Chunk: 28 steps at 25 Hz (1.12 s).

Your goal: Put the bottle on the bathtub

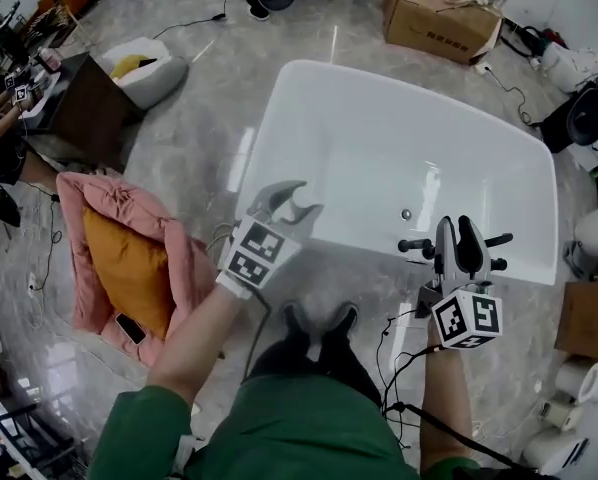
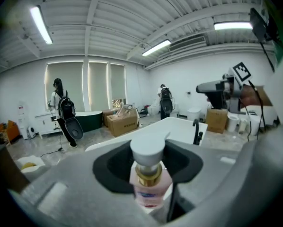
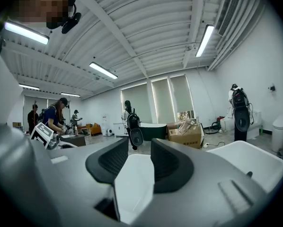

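Pink-filled pump bottle (image 2: 150, 186) is clamped at its neck in your left gripper (image 1: 291, 200), by the white bathtub (image 1: 409, 138)'s near corner. Release it off-centre on that smooth rim and it may topple in. Your right gripper (image 1: 457, 230) is empty, jaws slightly apart.

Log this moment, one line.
left gripper: shut on bottle | right gripper: open, empty | bottle: held at bathtub near rim, not set down

A glossy grey floor (image 1: 209, 108) carries a white bathtub (image 1: 379, 148) at centre right, a cardboard box (image 1: 439, 18) beyond it, a pink cushion (image 1: 129, 208) at left, and what appears to be a white sack (image 1: 149, 73) farther off.
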{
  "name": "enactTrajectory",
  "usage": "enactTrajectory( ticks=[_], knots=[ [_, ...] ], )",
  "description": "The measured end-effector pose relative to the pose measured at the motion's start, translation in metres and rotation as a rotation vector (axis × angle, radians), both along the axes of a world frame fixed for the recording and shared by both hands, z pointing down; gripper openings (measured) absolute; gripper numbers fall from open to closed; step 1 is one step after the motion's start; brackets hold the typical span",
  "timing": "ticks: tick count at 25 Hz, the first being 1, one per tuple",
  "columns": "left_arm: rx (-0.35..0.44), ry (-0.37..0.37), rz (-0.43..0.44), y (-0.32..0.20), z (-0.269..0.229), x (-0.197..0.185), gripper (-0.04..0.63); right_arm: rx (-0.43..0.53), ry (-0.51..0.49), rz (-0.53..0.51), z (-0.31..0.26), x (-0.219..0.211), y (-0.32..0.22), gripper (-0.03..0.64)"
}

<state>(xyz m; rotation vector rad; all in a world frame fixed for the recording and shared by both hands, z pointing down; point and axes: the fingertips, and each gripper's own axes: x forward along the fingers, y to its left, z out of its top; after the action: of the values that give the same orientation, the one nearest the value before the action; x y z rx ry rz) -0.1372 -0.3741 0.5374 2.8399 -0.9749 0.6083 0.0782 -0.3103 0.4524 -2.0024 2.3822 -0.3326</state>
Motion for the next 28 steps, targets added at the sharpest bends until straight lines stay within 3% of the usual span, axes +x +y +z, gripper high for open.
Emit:
enactTrajectory(
  ticks=[14, 28],
  knots=[
    [-0.075, -0.06, 0.018, -0.01, 0.094, 0.067, 0.167, -0.07, -0.047, 0.002, 0.053, 0.054, -0.021, 0.147],
    [-0.174, -0.113, -0.054, -0.015, 0.174, 0.095, 0.167, -0.132, -0.049, 0.033, 0.085, 0.098, -0.025, 0.147]
  ],
)
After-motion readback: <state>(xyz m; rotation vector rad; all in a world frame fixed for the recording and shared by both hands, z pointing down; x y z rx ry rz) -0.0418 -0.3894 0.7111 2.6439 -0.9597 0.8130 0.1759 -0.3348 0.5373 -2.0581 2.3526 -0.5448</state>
